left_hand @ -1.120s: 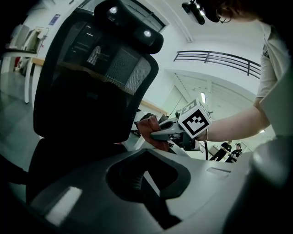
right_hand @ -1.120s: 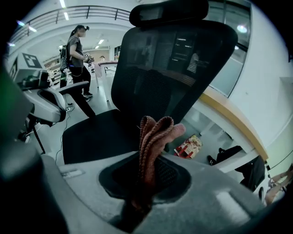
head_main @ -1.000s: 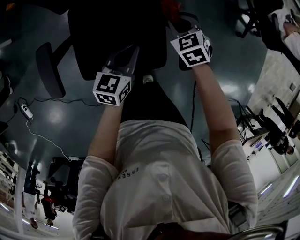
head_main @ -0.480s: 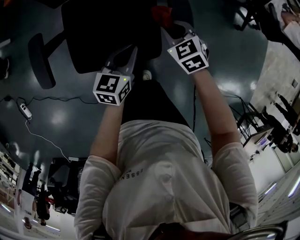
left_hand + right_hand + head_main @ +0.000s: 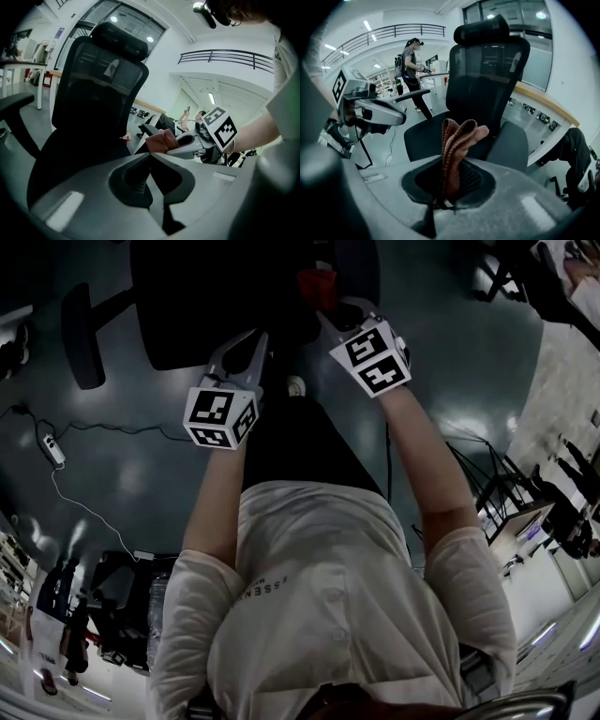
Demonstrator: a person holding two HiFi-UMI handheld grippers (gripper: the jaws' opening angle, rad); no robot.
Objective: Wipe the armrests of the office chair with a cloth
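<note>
Right gripper (image 5: pixel 457 185) first: its jaws are clamped on the reddish-brown cloth (image 5: pixel 457 138), which stands up in folds out of the grip, centre frame. Just right of it sits the grey pad of the near armrest (image 5: pixel 513 143), and I can't tell whether cloth and pad are touching; from here they look just apart. Behind is the black mesh office chair (image 5: pixel 485 79), upright and facing us. Left gripper (image 5: pixel 150 157) has its jaws together on nothing, low in its own frame and pointed at the chair seat. In the head view the far armrest (image 5: pixel 82 334) is out at upper left, well apart from the cloth. My read: the cloth is in hand and lined up on one armrest, with no wiping I can confirm, and the far armrest is left to do.
</note>
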